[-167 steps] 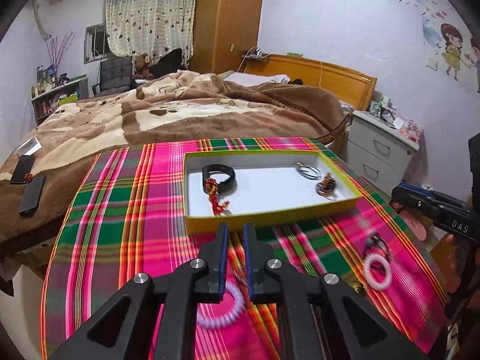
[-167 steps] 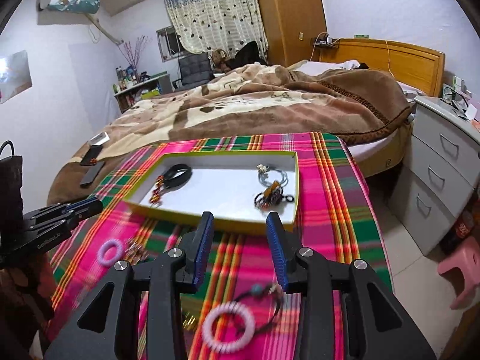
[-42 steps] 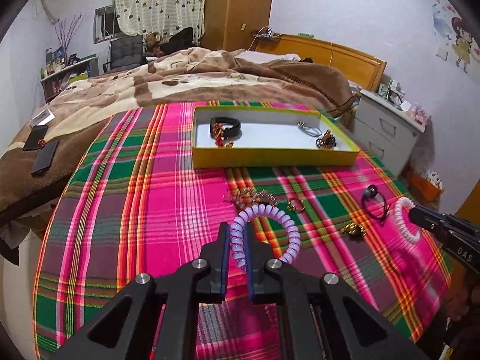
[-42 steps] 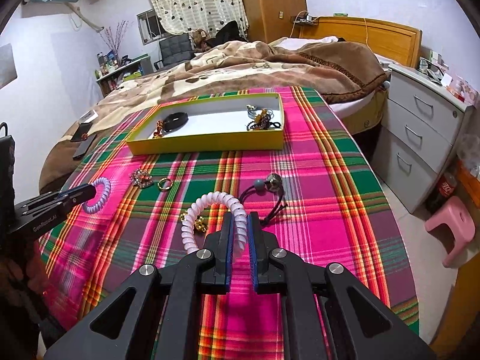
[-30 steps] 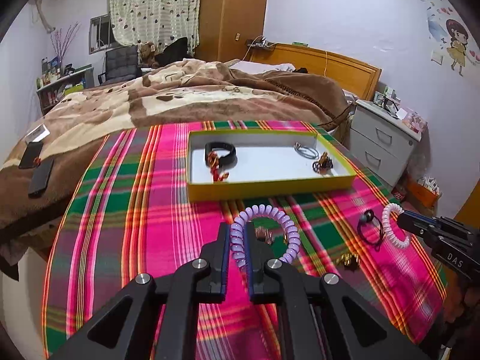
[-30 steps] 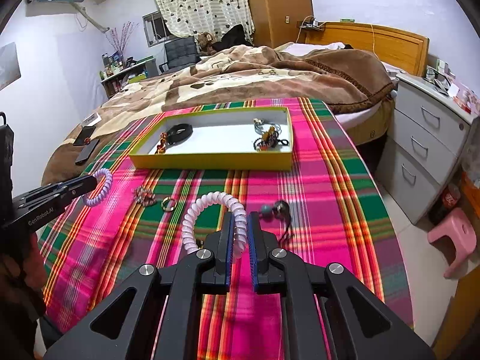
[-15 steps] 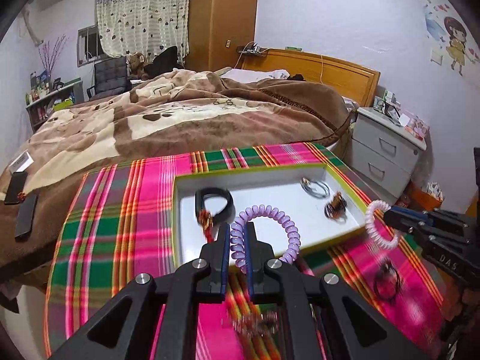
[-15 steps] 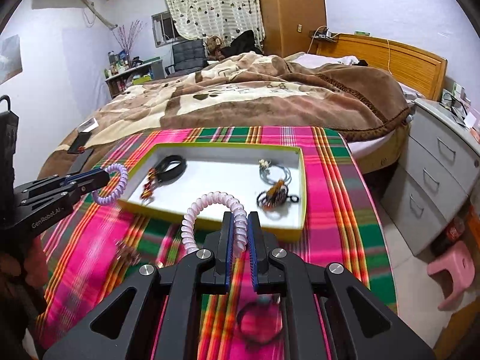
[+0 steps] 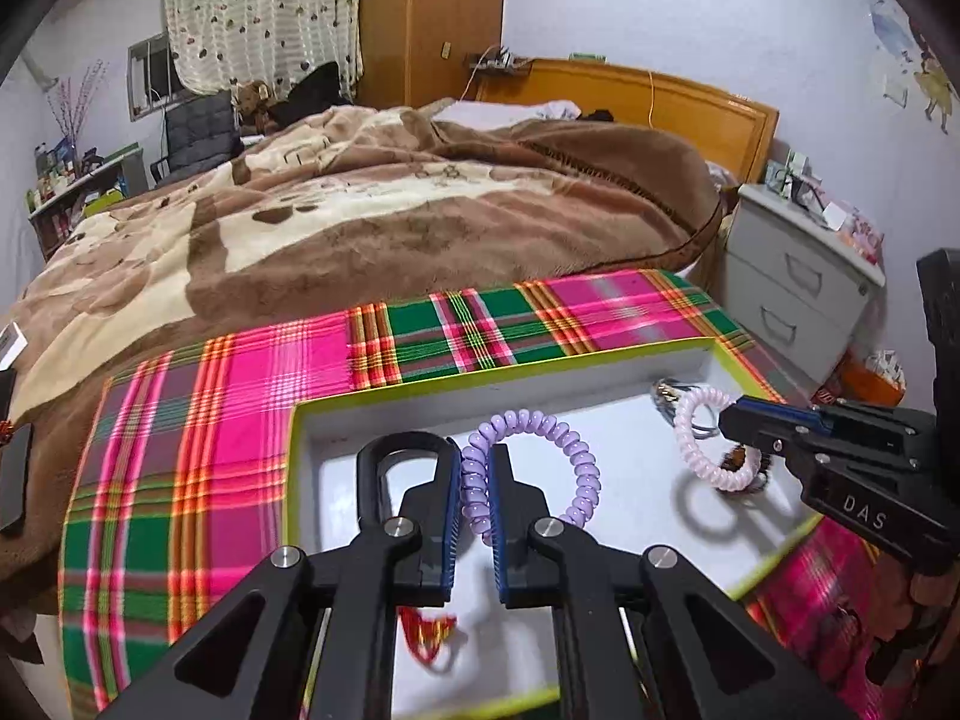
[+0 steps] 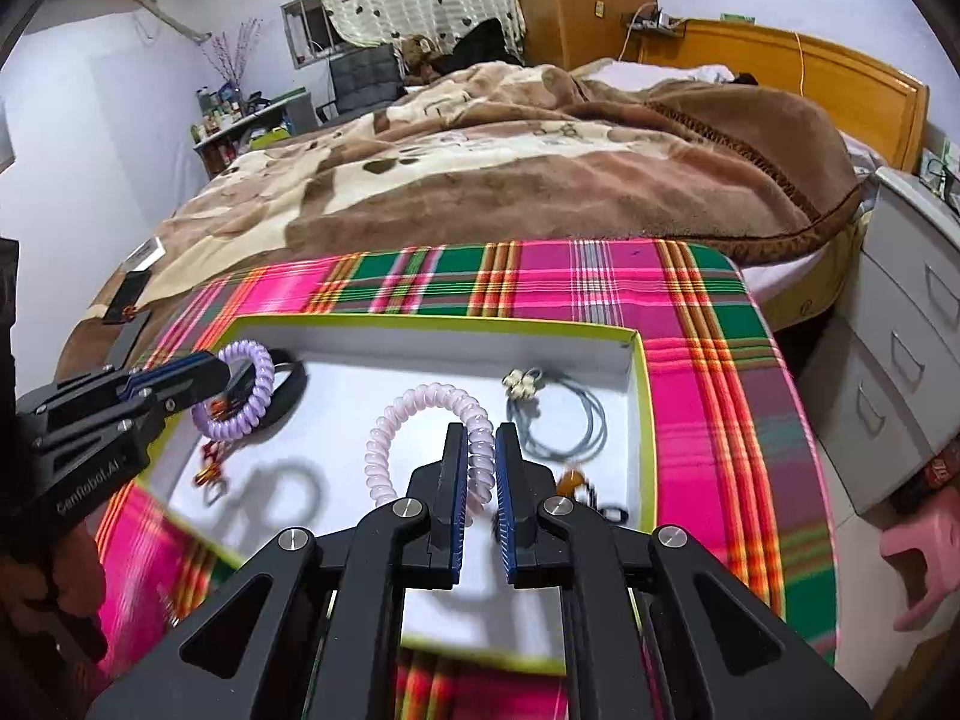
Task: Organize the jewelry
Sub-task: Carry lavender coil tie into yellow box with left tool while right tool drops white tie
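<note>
Lilac plastic, coiled like a telephone cord, is pinched between the blue-lined jaws of the left gripper (image 9: 476, 483) at the lower centre of the left wrist view; only a short arc of the purple spiral band (image 9: 543, 450) is clamped, so the rest of the loop stands free above the tray floor. In the right wrist view the right gripper (image 10: 480, 468) is seen closed in the same way on a pale pink spiral band (image 10: 420, 420), gripped at one side of its coil and held upright. Both bands are carried by the edge, apparently so that they can be let fall flat without the jaws touching what already lies below.

Beneath both grippers the white-floored tray with the yellow-green rim (image 10: 642, 408) is spread across the middle of each frame, on a pink and green plaid cloth (image 10: 708, 312). Within it a black band (image 10: 288, 396) lies at the left, a small red and gold charm (image 10: 210, 468) below that, and a grey cord loop with pale beads (image 10: 564, 414) towards the right. Shadows of the held loops are cast on bare floor between these pieces, which suggests that release into the open middle is intended. Whether the bands touch the floor cannot be told.
</note>
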`<state>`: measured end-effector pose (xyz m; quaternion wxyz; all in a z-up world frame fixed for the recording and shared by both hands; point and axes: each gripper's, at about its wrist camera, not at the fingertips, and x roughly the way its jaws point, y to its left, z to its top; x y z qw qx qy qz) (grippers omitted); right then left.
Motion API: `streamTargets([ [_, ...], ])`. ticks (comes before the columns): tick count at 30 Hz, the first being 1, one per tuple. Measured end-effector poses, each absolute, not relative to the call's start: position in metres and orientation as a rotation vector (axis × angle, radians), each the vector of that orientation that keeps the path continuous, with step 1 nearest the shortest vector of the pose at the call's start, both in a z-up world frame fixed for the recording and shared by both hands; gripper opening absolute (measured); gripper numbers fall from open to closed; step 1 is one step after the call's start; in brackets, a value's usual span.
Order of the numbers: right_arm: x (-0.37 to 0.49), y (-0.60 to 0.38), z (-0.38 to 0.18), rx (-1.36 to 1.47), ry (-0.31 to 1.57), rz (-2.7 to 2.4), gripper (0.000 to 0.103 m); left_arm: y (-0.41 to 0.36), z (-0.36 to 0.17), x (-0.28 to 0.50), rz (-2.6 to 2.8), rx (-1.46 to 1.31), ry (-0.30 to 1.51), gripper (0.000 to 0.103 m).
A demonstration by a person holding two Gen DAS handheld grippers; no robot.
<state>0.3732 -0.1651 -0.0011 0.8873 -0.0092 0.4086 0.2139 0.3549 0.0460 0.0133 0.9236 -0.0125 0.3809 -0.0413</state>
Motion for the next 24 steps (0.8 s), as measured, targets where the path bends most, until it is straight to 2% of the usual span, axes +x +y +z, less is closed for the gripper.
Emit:
streamTargets([
  [19,0.412,-0.154,-0.027,-0.044,0.911,0.418,0.010,0.033,-0.015,0.392,-0.078,-0.003,0.835,0.009],
  [24,0.411,-0.155,-0.026,-0.045,0.907,0.413,0.018,0.031,-0.014,0.393,-0.095,-0.003,0.844,0.009],
])
